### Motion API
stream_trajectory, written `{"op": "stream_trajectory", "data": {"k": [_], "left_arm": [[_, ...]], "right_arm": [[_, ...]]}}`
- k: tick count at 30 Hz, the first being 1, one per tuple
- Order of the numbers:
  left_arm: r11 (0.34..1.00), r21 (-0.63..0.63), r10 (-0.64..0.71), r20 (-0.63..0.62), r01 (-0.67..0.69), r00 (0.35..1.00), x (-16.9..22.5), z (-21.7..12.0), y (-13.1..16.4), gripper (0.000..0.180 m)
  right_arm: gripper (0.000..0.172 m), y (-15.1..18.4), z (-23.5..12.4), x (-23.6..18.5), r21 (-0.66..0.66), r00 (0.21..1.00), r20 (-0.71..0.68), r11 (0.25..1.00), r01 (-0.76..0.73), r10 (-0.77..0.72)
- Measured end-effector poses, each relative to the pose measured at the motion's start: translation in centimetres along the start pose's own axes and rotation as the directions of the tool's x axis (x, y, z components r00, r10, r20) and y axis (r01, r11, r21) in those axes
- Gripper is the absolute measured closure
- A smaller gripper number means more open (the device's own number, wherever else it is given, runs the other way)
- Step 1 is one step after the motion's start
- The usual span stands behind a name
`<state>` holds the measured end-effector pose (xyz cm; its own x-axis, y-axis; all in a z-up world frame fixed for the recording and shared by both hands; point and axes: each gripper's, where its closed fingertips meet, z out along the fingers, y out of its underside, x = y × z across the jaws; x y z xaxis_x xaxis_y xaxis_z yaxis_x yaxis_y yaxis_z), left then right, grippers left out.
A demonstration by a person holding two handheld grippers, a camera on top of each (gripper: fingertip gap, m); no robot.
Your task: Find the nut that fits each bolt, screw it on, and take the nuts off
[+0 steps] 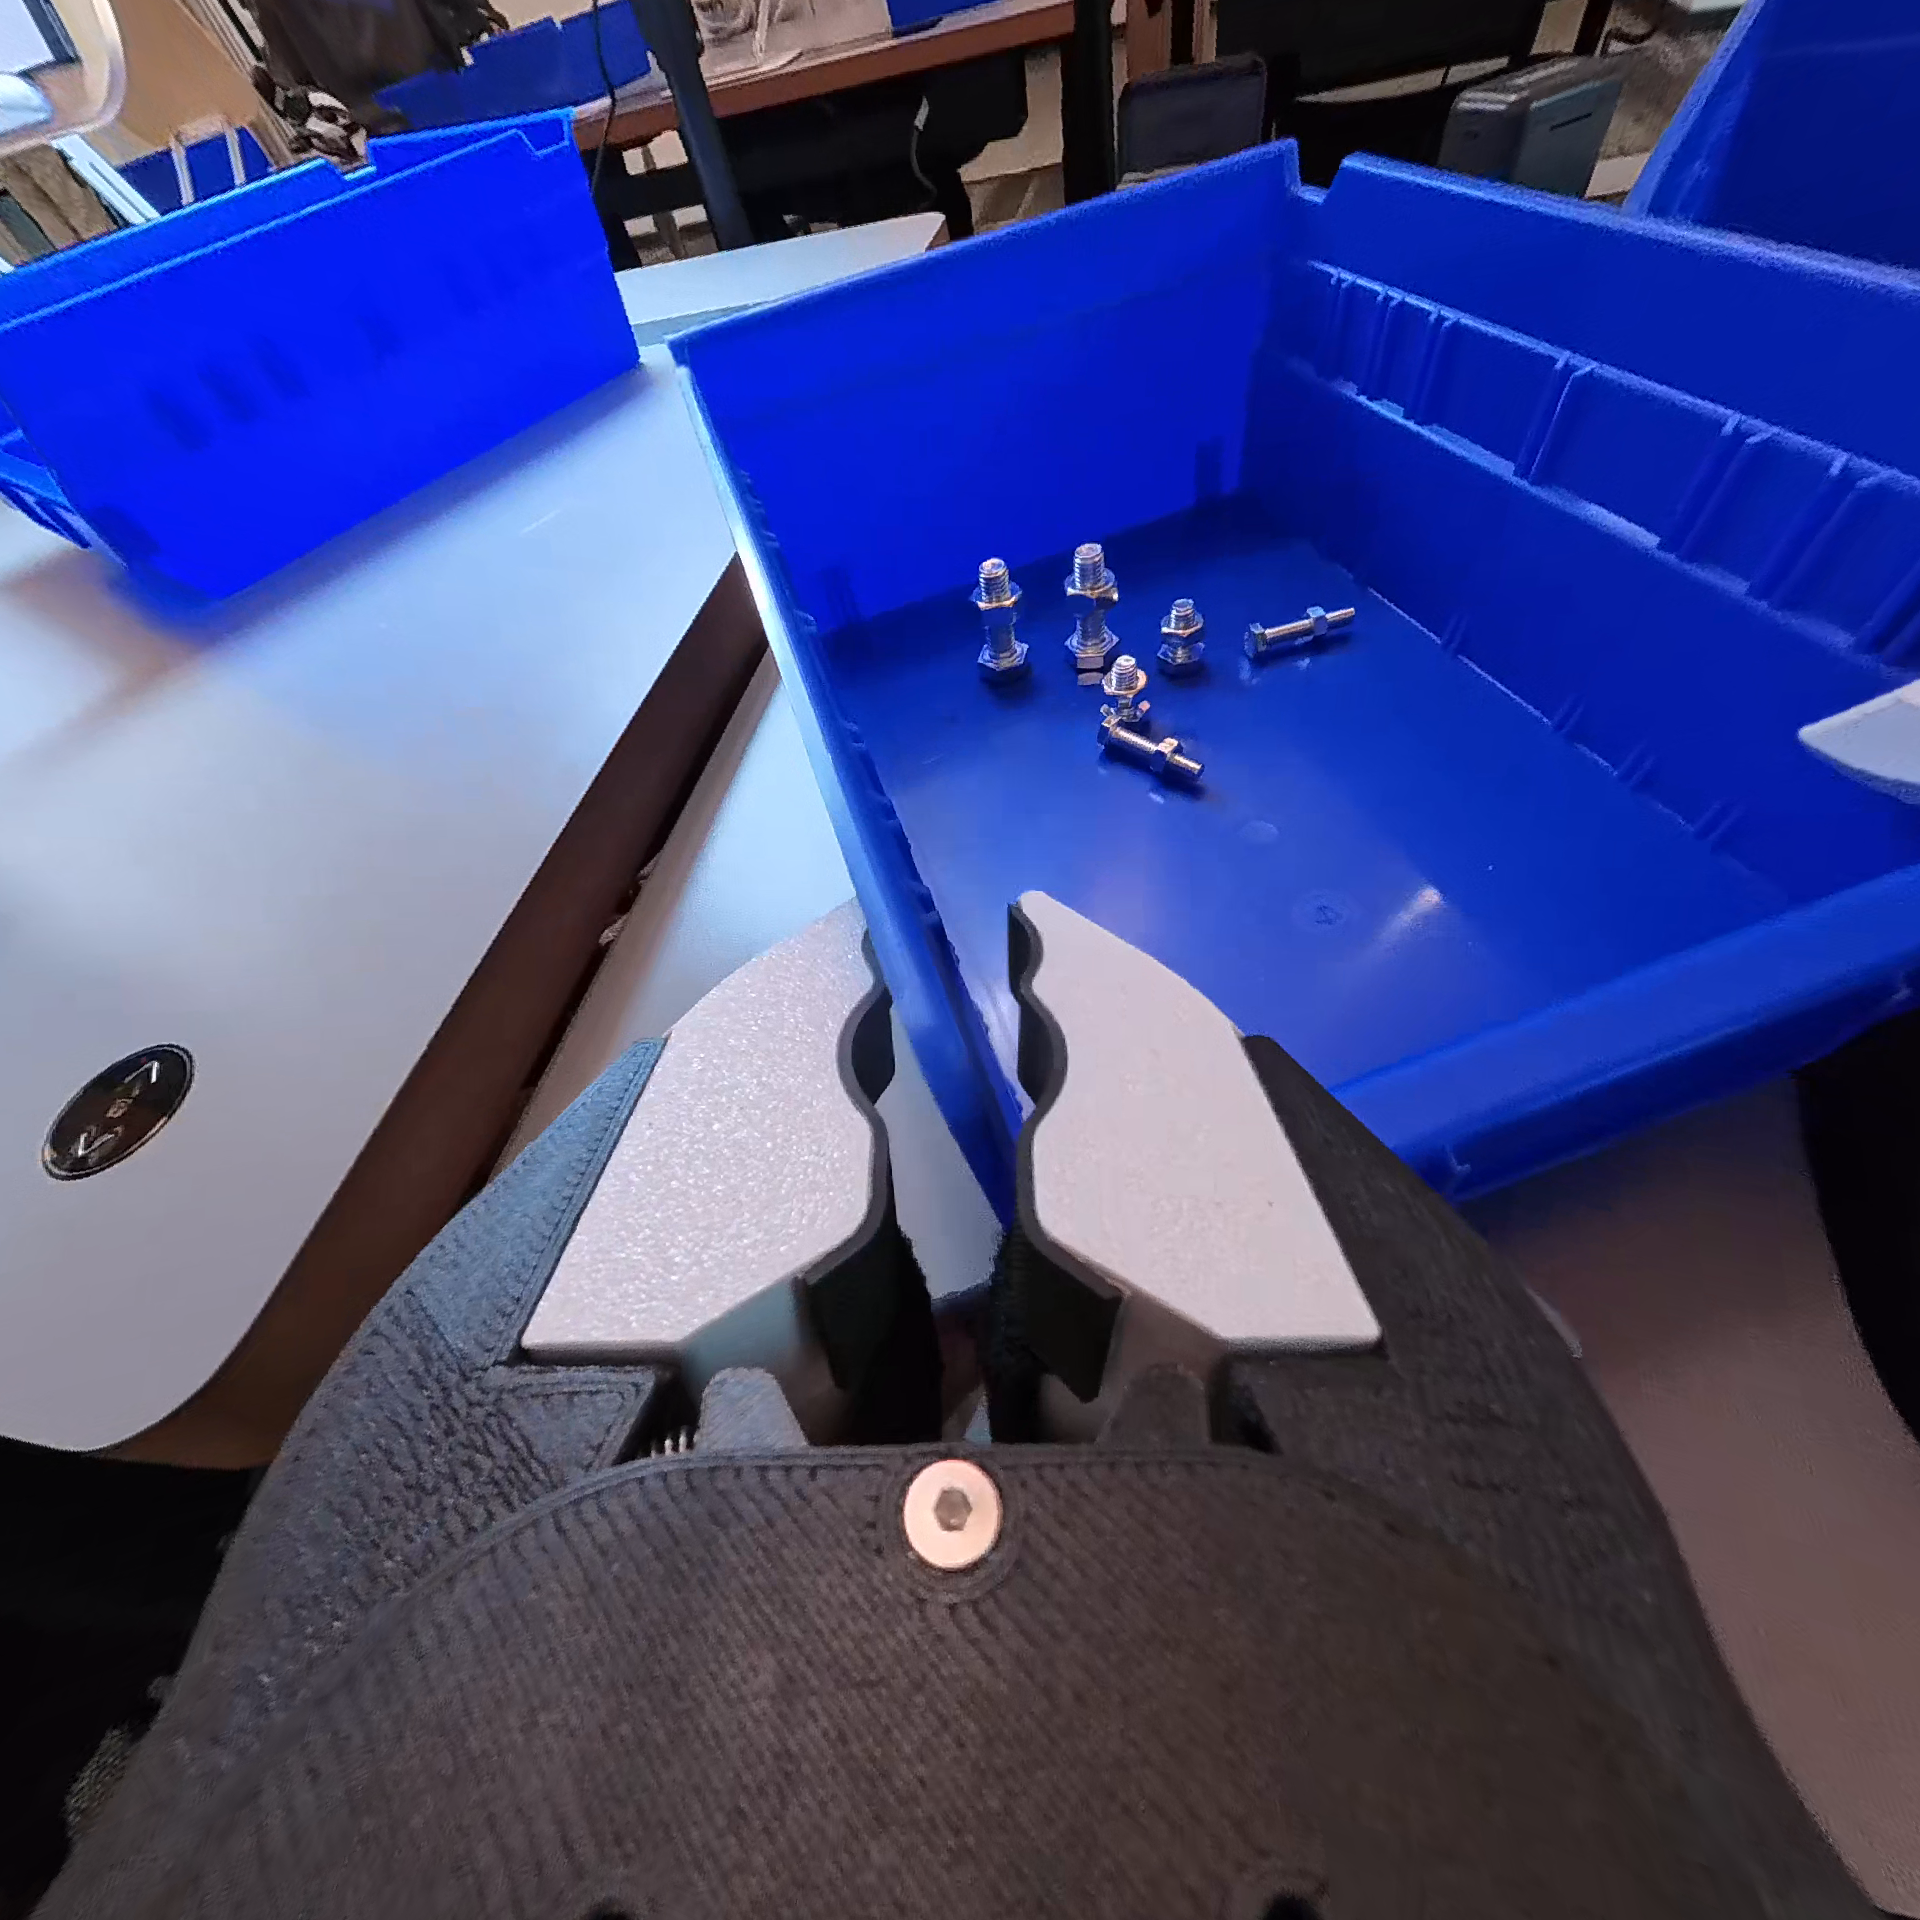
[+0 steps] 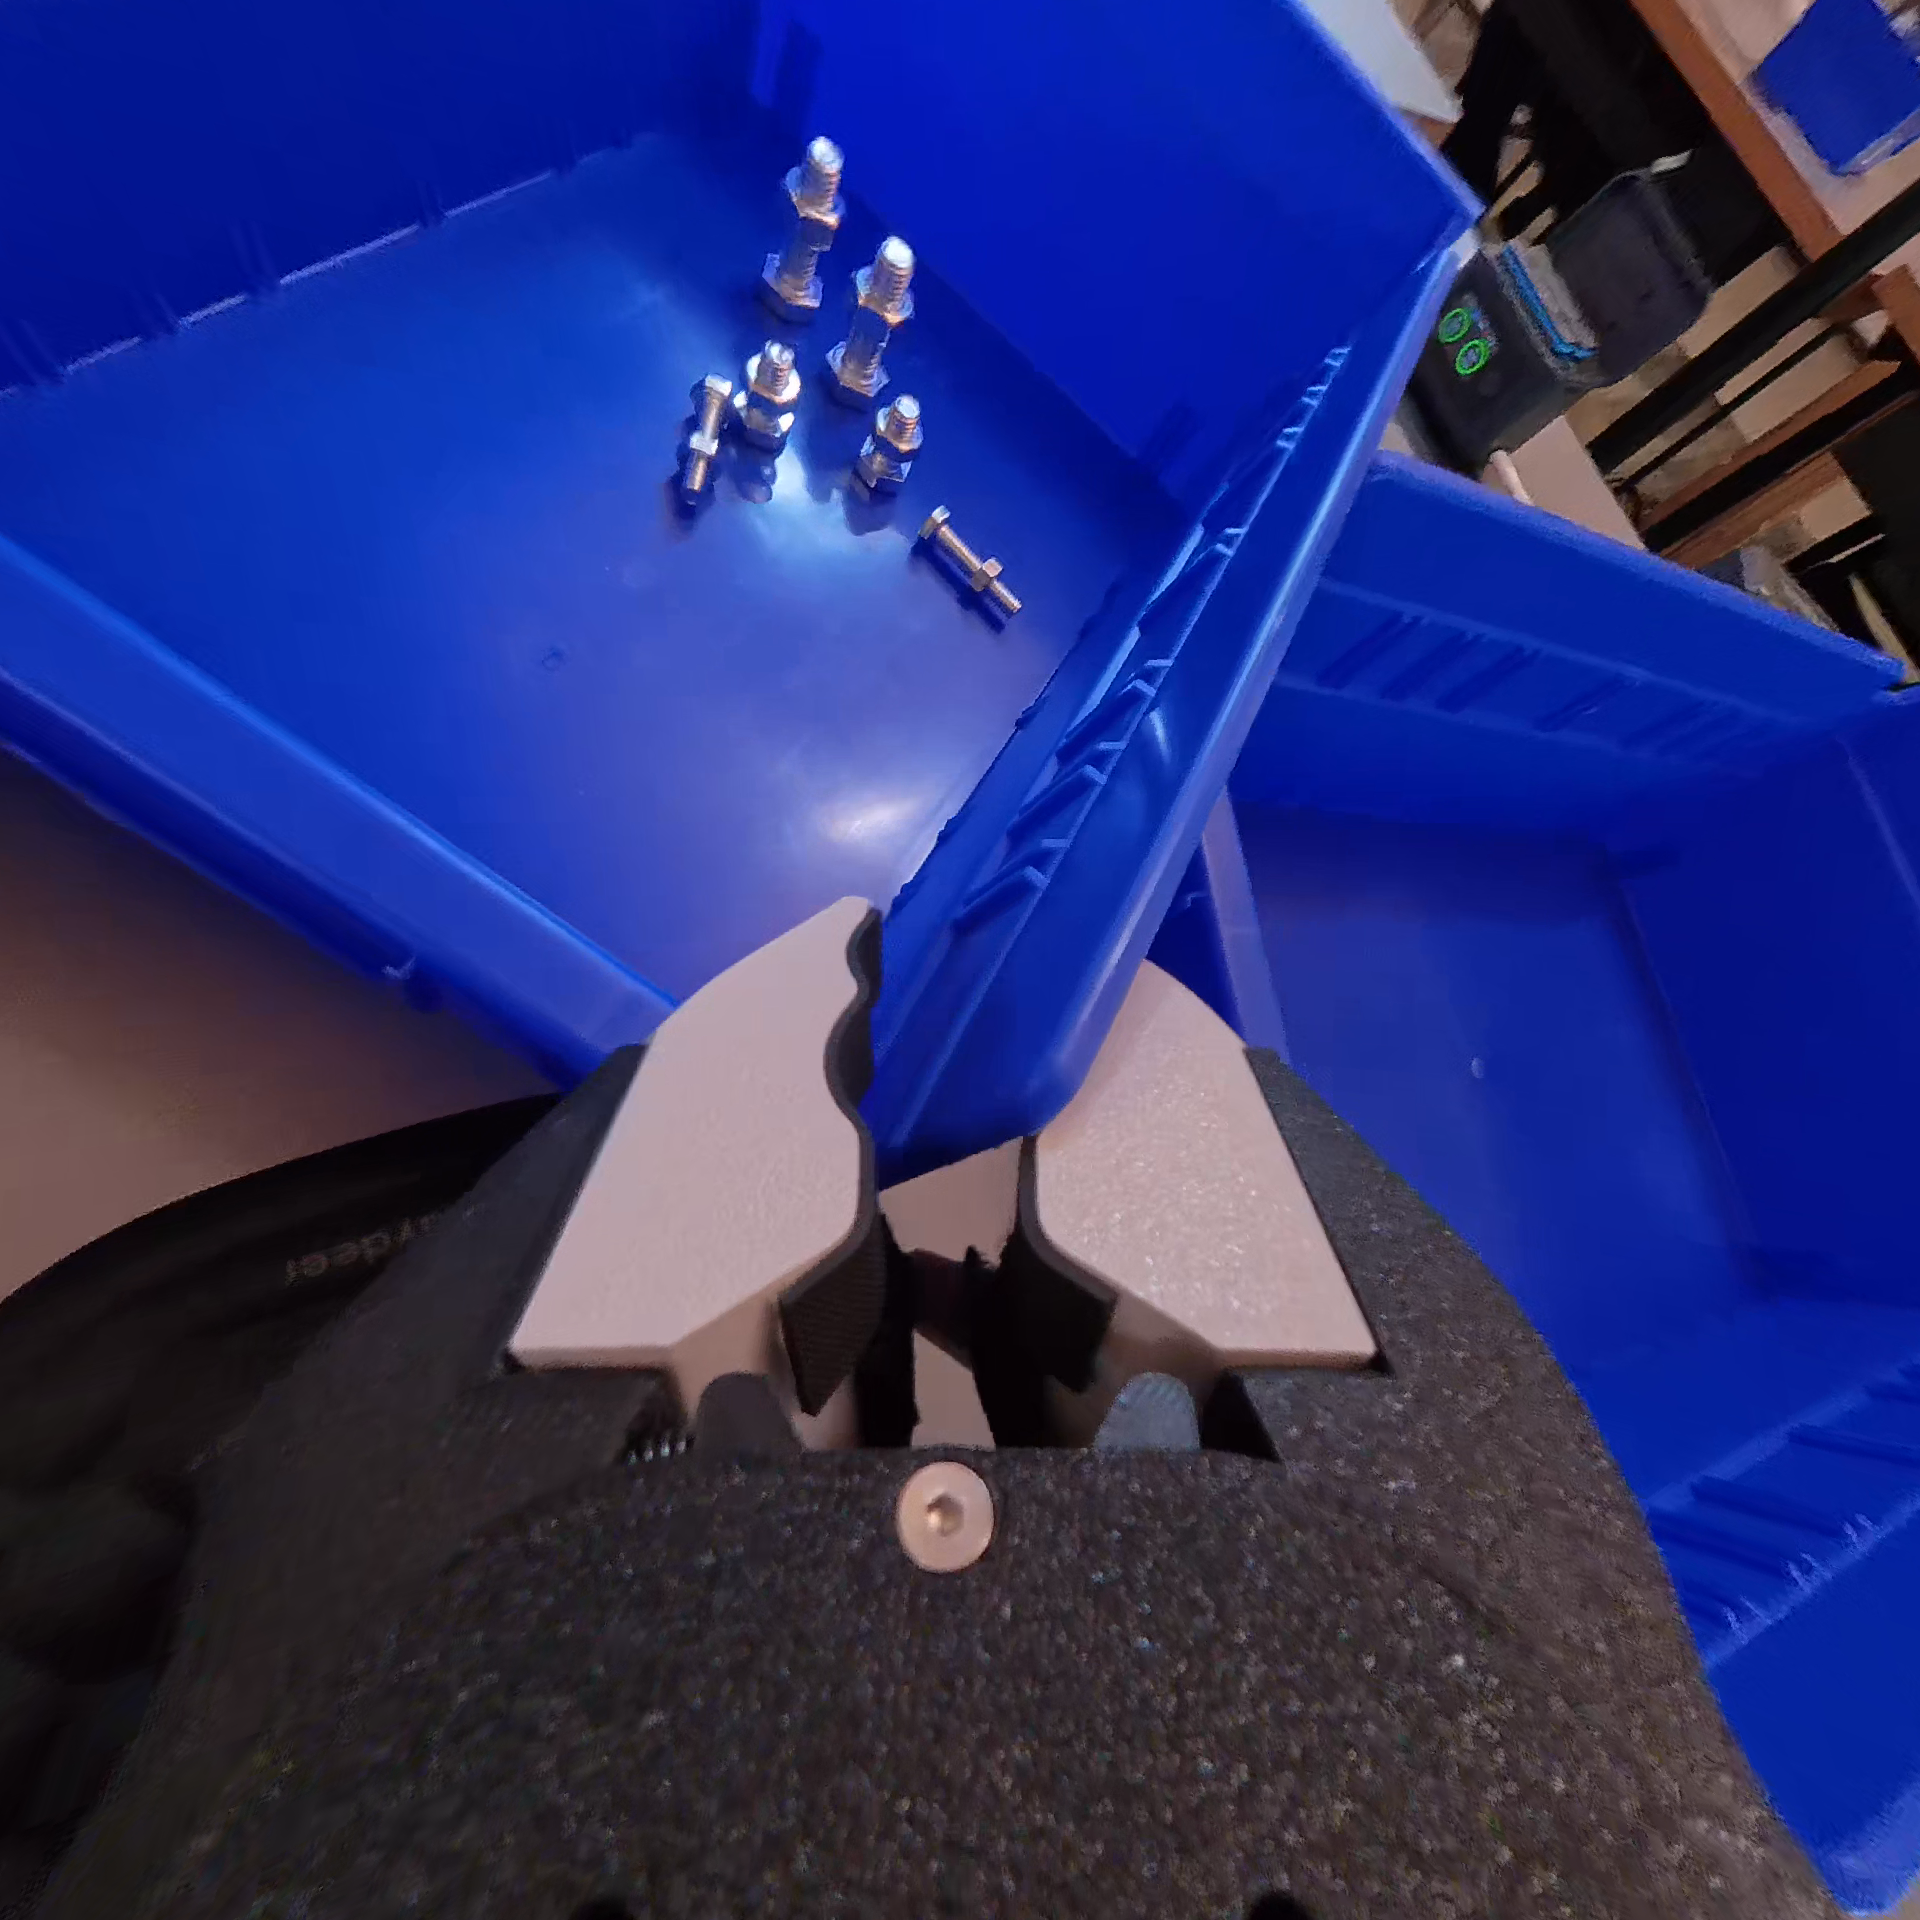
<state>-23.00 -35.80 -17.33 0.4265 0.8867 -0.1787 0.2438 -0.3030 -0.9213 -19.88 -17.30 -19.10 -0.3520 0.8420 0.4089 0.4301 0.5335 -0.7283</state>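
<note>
I have the big blue bin (image 1: 1558, 520) on the tabletop (image 1: 312, 779) straddled by both hand-held grippers, left (image 1: 940, 997) and right (image 2: 997, 997), spread loosely over its side walls; the small bolts (image 1: 1117, 655) sit far ahead inside

six silver bolts (image 1: 1122, 655) with nuts, four upright

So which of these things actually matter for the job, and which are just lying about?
Job: six bolts with nuts; the blue bin holding them; left hand-held gripper and right hand-held gripper, each straddling a bin wall.

Lying about: second blue bin; empty blue bin; table.
</note>
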Motion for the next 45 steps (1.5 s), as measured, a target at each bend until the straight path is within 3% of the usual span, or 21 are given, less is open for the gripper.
{"op": "stream_trajectory", "data": {"k": [3,6,9,13,15,18,21,27,29,34,35,37,39,41,43,44,45], "left_arm": [[0.999,0.005,0.032,0.0,-0.032,0.999,0.0,0.0,0.1,0.156],[0.996,0.071,0.051,0.041,-0.053,0.998,-0.6,-0.6,-1.1,0.126],[0.99,0.139,0.022,0.104,-0.037,0.994,-1.8,-2.1,-2.6,0.098],[0.958,0.288,-0.039,0.119,0.003,0.992,-1.6,-4.3,-5.6,0.081],[0.936,0.351,-0.068,0.067,0.041,0.995,-0.2,-5.2,-7.2,0.08],[0.919,0.383,-0.077,-0.043,0.088,0.996,3.1,-5.8,-9.1,0.08],[0.911,0.401,-0.048,-0.131,0.097,0.99,6.7,-6.1,-10.5,0.08],[0.911,0.401,0.043,-0.329,0.098,0.943,15.3,-6.6,-11.6,0.08],[0.923,0.367,0.049,-0.409,0.114,0.911,18.5,-6.5,-11.2,0.082],[0.972,0.228,0.065,-0.517,0.064,0.854,25.6,-4.0,-8.6,0.087],[0.98,0.191,0.058,-0.522,0.051,0.851,26.6,-3.1,-8.1,0.089],[0.992,0.125,0.044,-0.508,0.023,0.86,27.7,-1.0,-7.2,0.092],[0.999,0.032,0.031,-0.492,-0.017,0.87,28.3,0.8,-6.0,0.099],[0.998,-0.037,0.017,-0.524,-0.043,0.852,29.2,1.7,-5.5,0.115],[0.998,-0.042,0.023,-0.505,-0.051,0.863,29.2,2.3,-5.8,0.158],[0.996,-0.029,0.056,-0.488,-0.08,0.871,29.0,2.6,-6.0,0.161],[0.995,-0.01,0.086,-0.478,-0.104,0.874,29.2,2.7,-6.4,0.162]], "right_arm": [[0.111,-1.0,-0.6,-0.2,0.055,1.0,0.011,0.998,-0.015,0.014],[0.079,-1.8,-2.4,-0.7,0.092,0.99,0.117,0.992,-0.086,0.075],[0.071,-2.0,-5.5,1.8,0.199,0.974,0.121,0.957,-0.211,0.19],[0.071,1.7,-8.9,10.8,0.324,0.925,-0.196,0.912,-0.253,0.326],[0.072,4.5,-9.2,14.0,0.307,0.883,-0.321,0.92,-0.245,0.343],[0.069,7.8,-7.4,14.2,0.193,0.873,-0.288,0.916,-0.35,0.394],[0.078,8.9,-6.7,13.8,0.145,0.878,-0.26,0.915,-0.376,0.402],[0.147,13.1,-9.4,14.8,0.083,0.88,-0.273,0.921,-0.381,0.389],[0.155,15.1,-11.1,15.9,0.09,0.859,-0.305,0.911,-0.403,0.411],[0.161,18.6,-14.8,17.0,0.079,0.847,-0.277,0.889,-0.45,0.453],[0.153,18.8,-15.2,17.0,0.087,0.846,-0.258,0.883,-0.46,0.466],[0.118,19.1,-15.2,17.0,0.094,0.832,-0.227,0.861,-0.499,0.507],[0.105,19.4,-14.6,16.9,0.075,0.827,-0.206,0.851,-0.52,0.523],[0.113,19.7,-13.7,16.8,0.043,0.833,-0.19,0.852,-0.522,0.52],[0.146,20.0,-13.1,16.6,0.004,0.843,-0.181,0.858,-0.514,0.506],[0.158,20.3,-13.2,17.1,-0.011,0.851,-0.221,0.871,-0.491,0.477],[0.159,20.4,-13.3,17.3,-0.028,0.867,-0.245,0.891,-0.453,0.433]]}}
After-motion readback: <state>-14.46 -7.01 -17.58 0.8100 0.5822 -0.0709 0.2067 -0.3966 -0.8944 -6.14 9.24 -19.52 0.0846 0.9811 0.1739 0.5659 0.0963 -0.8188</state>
